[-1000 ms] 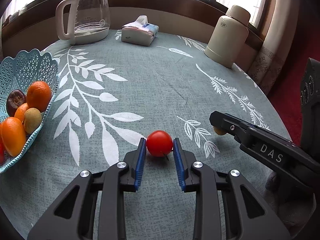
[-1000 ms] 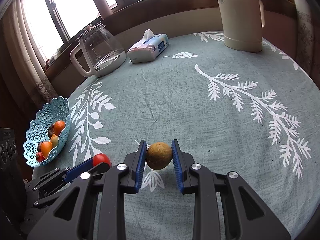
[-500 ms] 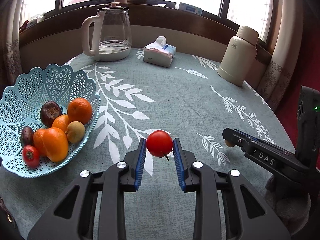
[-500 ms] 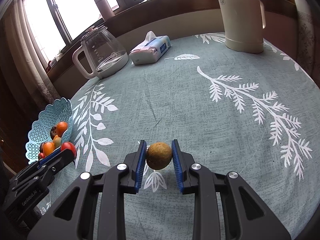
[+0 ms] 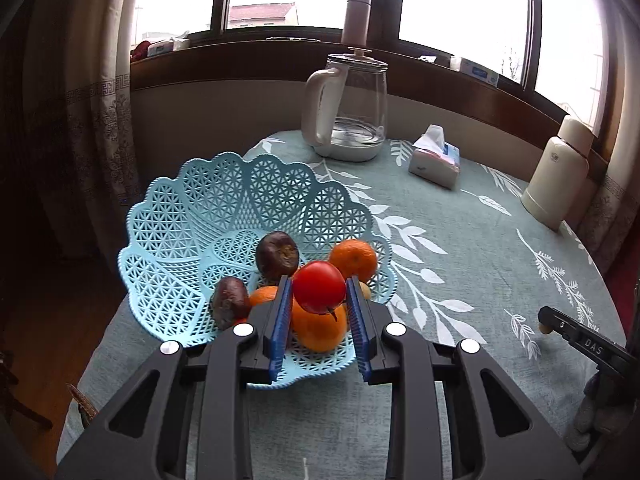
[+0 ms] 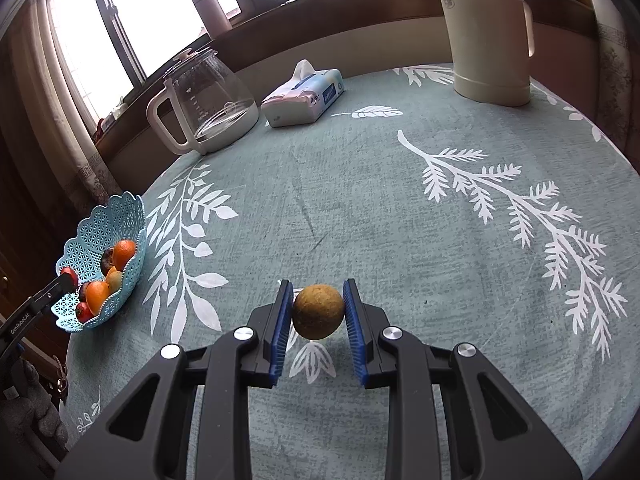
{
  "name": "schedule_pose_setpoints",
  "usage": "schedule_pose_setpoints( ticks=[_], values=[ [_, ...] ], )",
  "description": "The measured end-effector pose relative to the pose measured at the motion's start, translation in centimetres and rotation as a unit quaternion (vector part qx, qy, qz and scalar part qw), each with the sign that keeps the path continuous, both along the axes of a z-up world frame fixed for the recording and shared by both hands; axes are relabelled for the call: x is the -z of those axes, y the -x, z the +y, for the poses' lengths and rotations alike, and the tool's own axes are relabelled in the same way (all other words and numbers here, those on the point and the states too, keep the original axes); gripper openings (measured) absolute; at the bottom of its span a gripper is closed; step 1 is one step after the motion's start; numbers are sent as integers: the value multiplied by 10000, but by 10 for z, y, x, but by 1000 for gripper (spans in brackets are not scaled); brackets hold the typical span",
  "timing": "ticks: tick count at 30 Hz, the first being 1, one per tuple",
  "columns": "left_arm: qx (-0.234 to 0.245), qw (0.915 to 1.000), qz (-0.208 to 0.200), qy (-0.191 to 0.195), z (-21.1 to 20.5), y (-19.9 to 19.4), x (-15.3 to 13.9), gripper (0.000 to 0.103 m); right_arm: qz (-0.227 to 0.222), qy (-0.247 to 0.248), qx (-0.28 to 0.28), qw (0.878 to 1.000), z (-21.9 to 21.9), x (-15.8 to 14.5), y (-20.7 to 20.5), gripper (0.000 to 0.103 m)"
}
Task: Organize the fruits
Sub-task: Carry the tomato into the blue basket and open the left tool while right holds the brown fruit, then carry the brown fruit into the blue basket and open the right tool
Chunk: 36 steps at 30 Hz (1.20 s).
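A round table (image 6: 360, 208) fills the room's near side, covered in a grey-green cloth printed with white leaf sprays. Behind it runs a dark wooden sill (image 5: 460, 80) over a pale wall (image 5: 224, 120), and above that a row of windows (image 5: 460, 0) with dark frames – bright, washed-out daylight pours through, with a red-roofed building (image 5: 260, 14) visible outside. Patterned curtains (image 5: 100, 120) hang at the left and right ends. To the left the floor (image 5: 52, 320) lies dim and brownish.
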<state>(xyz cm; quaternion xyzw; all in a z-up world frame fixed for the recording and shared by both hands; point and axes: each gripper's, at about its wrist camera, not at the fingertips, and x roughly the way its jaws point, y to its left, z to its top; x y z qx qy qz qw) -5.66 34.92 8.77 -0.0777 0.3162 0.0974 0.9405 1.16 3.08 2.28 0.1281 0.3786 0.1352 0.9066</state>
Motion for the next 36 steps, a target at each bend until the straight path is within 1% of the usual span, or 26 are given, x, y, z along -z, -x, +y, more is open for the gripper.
schedule_pose_setpoints(
  ticks=[5,12,23,28,29,30,31,32,36],
  values=[
    [-278,9996,15,-43,22,4,1,28,32,17,5,10000,0,2,-1,26],
    [-583,9983,-43,-43,41,11,0,30,37,15,5,10000,-1,3,-1,26],
    [-859,9962,-134,-43,67,30,-6,30,7,14,3,10000,0,4,-2,26],
    [-883,9960,-150,-9,78,37,-7,31,-68,50,-9,10000,2,2,0,26],
    [-876,9960,-160,-23,79,39,-8,33,-77,50,-20,10000,3,2,0,26],
    [-875,9960,-179,-32,80,40,-9,38,-81,33,-36,10000,3,1,0,26],
    [-877,9959,-211,-56,81,42,-11,48,-72,1,-61,10000,5,0,0,26],
    [-885,9957,-240,-92,82,43,-12,55,-51,-31,-107,9999,7,-2,-1,26],
    [-871,9956,-325,-95,87,48,-17,56,-129,-85,-370,9992,26,-14,4,26]
  ],
)
